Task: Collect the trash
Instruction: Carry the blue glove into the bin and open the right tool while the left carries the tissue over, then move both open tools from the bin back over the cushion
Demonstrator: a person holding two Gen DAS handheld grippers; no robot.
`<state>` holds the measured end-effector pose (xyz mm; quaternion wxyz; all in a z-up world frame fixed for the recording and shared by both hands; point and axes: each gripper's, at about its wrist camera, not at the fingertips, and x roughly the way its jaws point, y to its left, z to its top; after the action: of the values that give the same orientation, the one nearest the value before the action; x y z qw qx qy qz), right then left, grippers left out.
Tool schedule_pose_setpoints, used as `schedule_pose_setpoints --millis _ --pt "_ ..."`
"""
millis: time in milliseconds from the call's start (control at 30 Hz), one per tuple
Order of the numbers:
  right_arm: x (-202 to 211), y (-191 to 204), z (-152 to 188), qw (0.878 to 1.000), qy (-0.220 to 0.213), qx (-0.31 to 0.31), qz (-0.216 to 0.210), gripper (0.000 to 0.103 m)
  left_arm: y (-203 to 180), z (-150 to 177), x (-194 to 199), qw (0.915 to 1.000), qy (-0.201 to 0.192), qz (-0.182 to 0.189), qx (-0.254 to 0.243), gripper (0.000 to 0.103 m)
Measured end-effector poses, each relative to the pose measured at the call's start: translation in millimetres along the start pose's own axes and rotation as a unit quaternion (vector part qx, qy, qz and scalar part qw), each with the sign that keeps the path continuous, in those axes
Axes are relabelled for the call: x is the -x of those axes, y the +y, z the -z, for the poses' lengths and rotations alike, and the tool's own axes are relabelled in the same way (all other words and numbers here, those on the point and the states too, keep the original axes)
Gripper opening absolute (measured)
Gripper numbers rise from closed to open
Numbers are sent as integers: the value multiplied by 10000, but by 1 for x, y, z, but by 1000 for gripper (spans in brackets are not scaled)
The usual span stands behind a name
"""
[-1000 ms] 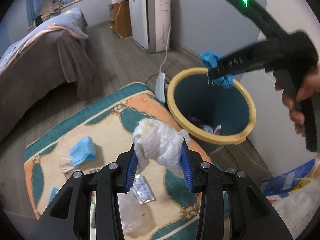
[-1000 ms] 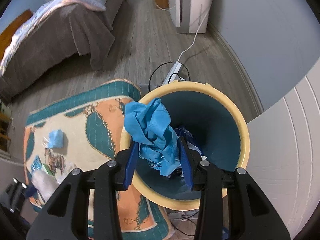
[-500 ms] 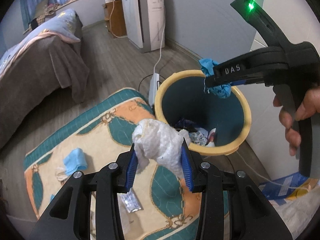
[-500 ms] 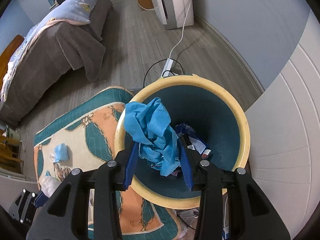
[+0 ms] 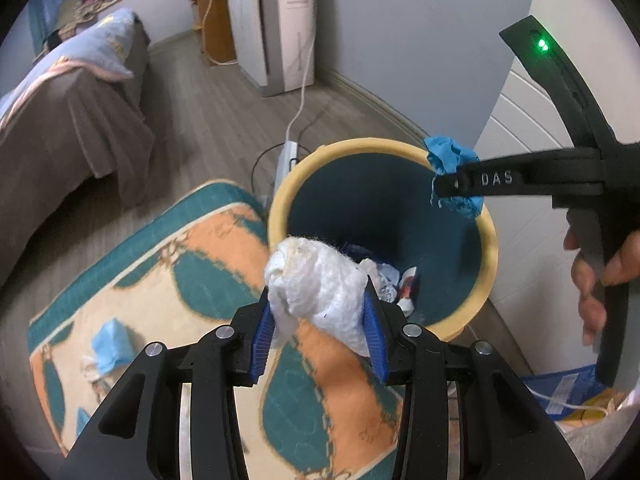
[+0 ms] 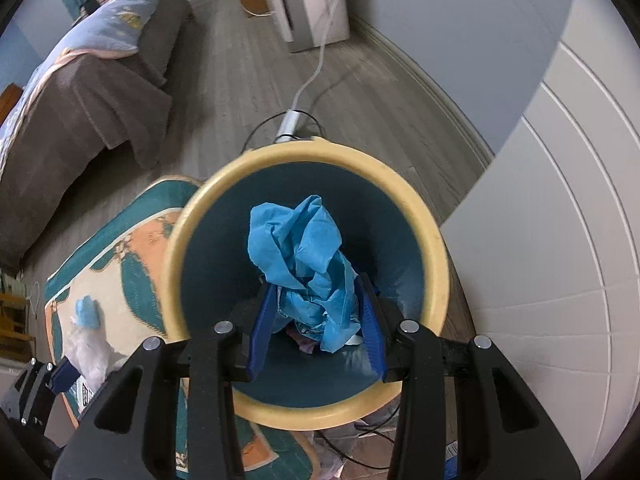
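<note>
A teal bin with a cream rim (image 5: 280,200) (image 6: 176,264) stands on the floor and holds several scraps. My left gripper (image 5: 320,320) is shut on a white crumpled wad (image 5: 316,280), held just before the bin's near rim. My right gripper (image 6: 316,320) is shut on a crumpled blue sheet (image 6: 300,248) directly over the bin's mouth. In the left wrist view the right gripper (image 5: 452,184) reaches in from the right over the far rim, a hand (image 5: 596,280) on its handle. A blue face mask (image 5: 110,346) (image 6: 86,312) lies on the rug.
A patterned teal and orange rug (image 5: 168,280) lies left of the bin. A power strip with a white cable (image 5: 288,152) sits behind the bin. A bed with a brown cover (image 5: 60,128) is at the left, a white appliance (image 5: 280,20) at the back, a white panelled wall (image 6: 560,240) right.
Both grippers have moved toward the bin. The blue sheet now hangs centred over its mouth, and the white wad has come up to the near rim. Both grips are unchanged.
</note>
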<state>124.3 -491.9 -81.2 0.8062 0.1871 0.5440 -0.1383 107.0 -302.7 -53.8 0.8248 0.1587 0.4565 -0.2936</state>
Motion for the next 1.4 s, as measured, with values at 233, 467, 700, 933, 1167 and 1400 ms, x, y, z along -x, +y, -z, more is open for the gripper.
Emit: schedule_pose_setpoints --millis 233,467,700,933,1167,1400 --pt "-2 -9 0 9991 -42 -275 -305 40 -18 -19 -13 9997 -117 191 -124 57" --pt "0 3 -5 9991 -199 -82 -375 64 -15 -16 -12 9993 -321 -173 -33 91" --pt "2 7 -6 9991 -124 -2 -395 89 4 -3 -2 9988 -318 -249 285 94" --pt "19 31 -2 9983 -216 333 -424 94 34 24 18 9969 -304 -398 602 94" --pt "45 70 16 9964 -323 727 -307 96 81 54 67 9911 -434 -855 920 95" --pt "84 117 42 9931 -755 864 -261 97 135 89 126 9812 -636 -1320 1252 96"
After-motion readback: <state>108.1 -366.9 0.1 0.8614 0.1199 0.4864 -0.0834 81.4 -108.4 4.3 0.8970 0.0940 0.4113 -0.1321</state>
